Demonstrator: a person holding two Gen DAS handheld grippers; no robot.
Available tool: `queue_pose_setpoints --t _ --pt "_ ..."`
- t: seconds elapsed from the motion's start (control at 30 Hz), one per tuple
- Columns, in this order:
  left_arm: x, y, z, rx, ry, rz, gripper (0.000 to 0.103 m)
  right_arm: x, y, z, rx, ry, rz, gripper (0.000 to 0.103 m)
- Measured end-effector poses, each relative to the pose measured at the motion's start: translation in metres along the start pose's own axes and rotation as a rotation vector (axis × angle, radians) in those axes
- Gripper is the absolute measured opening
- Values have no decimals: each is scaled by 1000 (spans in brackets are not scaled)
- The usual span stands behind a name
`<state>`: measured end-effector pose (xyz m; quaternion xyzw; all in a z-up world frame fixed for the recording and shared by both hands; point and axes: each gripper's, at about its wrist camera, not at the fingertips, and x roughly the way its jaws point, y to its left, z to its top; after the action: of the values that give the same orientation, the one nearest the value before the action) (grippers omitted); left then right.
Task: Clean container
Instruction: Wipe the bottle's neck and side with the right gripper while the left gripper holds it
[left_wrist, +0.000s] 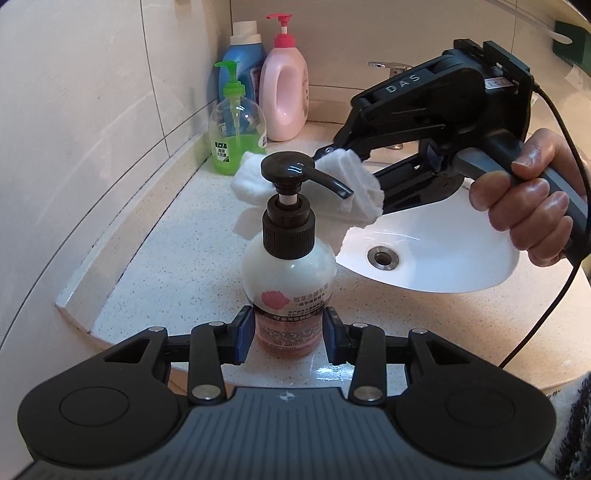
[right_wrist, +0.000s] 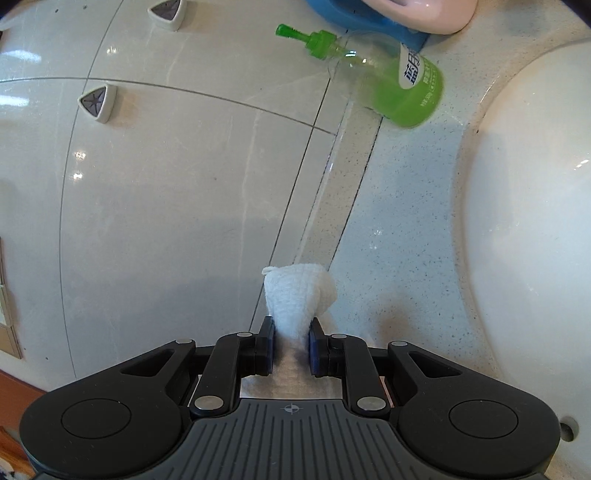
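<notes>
A white pump bottle (left_wrist: 289, 280) with a black pump head and a pink flower label stands on the speckled counter (left_wrist: 177, 258). My left gripper (left_wrist: 288, 334) is shut on its lower body, one blue pad on each side. My right gripper (left_wrist: 334, 152) comes in from the right, just behind the pump head, and is shut on a folded white cloth (left_wrist: 354, 181). In the right wrist view the cloth (right_wrist: 297, 299) bulges out from between the pads of the right gripper (right_wrist: 292, 341). The bottle does not show in the right wrist view.
A green soap bottle (left_wrist: 236, 129), a pink bottle (left_wrist: 283, 92) and a blue bottle (left_wrist: 242, 59) stand in the back corner by the tiled wall. The white sink basin (left_wrist: 436, 251) with its drain lies to the right. The green bottle also shows in the right wrist view (right_wrist: 391, 81).
</notes>
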<state>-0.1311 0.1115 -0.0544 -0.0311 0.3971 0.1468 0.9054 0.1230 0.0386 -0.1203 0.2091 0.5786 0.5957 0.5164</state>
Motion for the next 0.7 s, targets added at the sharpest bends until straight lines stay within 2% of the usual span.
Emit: queue_pose_setpoints --t 0.1,0.3,0.7 --pt "0 -1 -1 17 0 9 44 12 -7 1 10 28 -14 20" --pt "0 -1 -3 27 -2 11 44 19 -22 0 70 12 -13 21" --pt "0 2 -5 33 -3 2 45 3 -47 -15 125 -18 -90 21"
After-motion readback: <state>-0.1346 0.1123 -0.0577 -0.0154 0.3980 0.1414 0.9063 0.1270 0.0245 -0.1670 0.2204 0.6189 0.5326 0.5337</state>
